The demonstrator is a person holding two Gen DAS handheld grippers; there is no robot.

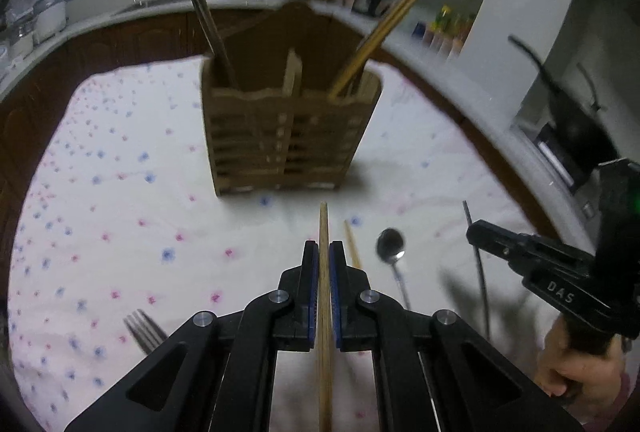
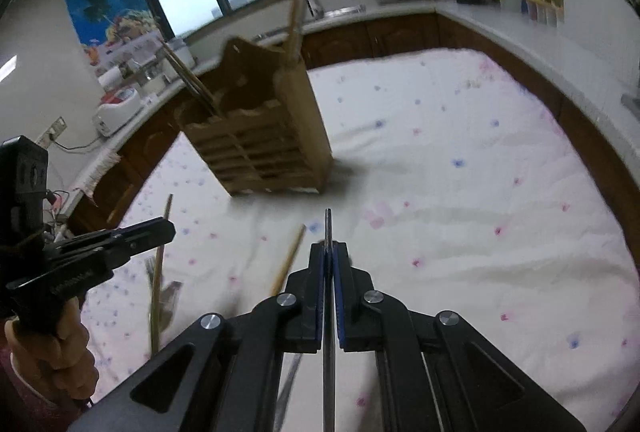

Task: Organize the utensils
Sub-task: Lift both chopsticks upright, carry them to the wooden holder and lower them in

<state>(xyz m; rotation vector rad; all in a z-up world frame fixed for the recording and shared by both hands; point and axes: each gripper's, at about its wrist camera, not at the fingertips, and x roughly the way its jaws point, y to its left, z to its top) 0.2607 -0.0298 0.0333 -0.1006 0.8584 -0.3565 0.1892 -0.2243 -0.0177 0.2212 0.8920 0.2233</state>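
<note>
While both claws hang above the floral-clothed tabletop (image 1: 120,192), each has its jaws pinched tight on a single utensil. The left claw (image 1: 324,252) grips a wooden chopstick (image 1: 324,228) that runs lengthwise between its blue pads, the tip poking out ahead toward the wooden utensil holder (image 1: 288,128). The right claw (image 2: 330,252) is closed on a thin dark metal chopstick (image 2: 328,228), likewise lined up along its fingers. The holder stands upright on the cloth, well ahead of both claws, with wooden chopsticks (image 1: 200,12) leaning out of its left compartment and more (image 1: 384,32) out of its right one. Lying on the cloth just right of the left claw are another wooden chopstick (image 1: 352,248) and a metal spoon (image 1: 391,246); a fork (image 1: 144,330) lies to its left. A hand (image 1: 580,364) grasps the right claw's handle at the edge of the left wrist view.
</note>
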